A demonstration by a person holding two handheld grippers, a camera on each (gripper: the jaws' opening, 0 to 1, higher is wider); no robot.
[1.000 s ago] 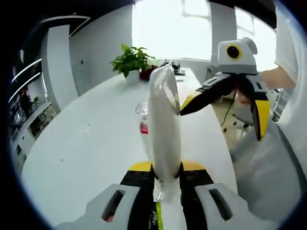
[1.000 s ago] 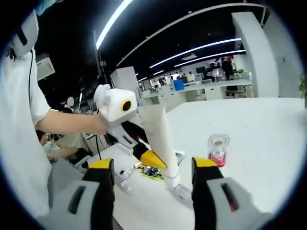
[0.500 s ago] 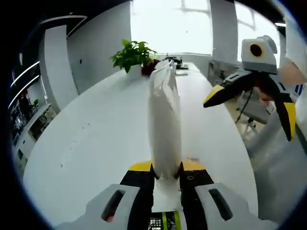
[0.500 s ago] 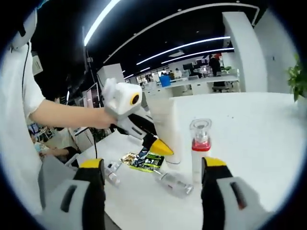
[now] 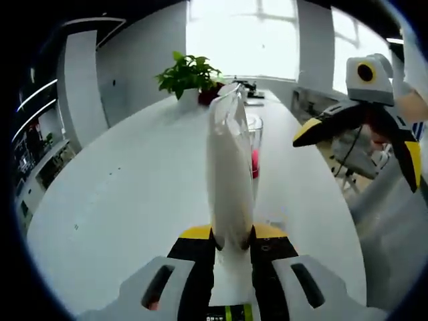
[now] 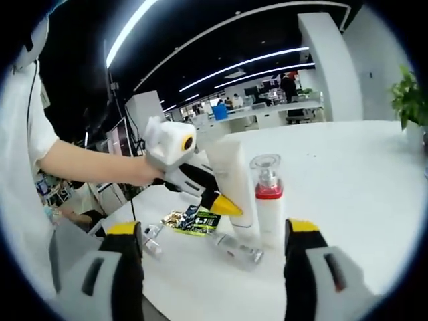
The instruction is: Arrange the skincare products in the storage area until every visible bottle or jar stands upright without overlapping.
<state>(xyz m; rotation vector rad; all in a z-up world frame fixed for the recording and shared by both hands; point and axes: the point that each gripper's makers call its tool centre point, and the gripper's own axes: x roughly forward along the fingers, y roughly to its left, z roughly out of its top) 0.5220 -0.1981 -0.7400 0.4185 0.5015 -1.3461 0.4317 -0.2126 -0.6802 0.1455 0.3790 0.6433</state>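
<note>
Skincare tube (image 5: 229, 180), white and tall, is pinched upright in my left gripper (image 6: 217, 202) near the tabletop (image 6: 348, 174) edge beside the standing red-collared bottle (image 6: 268, 200), while my right gripper (image 6: 214, 244) is spread wide and a small clear bottle (image 6: 239, 249) lies flat, waiting.

White tube (image 5: 229, 174) upright beside red-collared pump bottle (image 6: 269, 200); clear bottle (image 6: 239, 250) seemingly lying flat.
</note>
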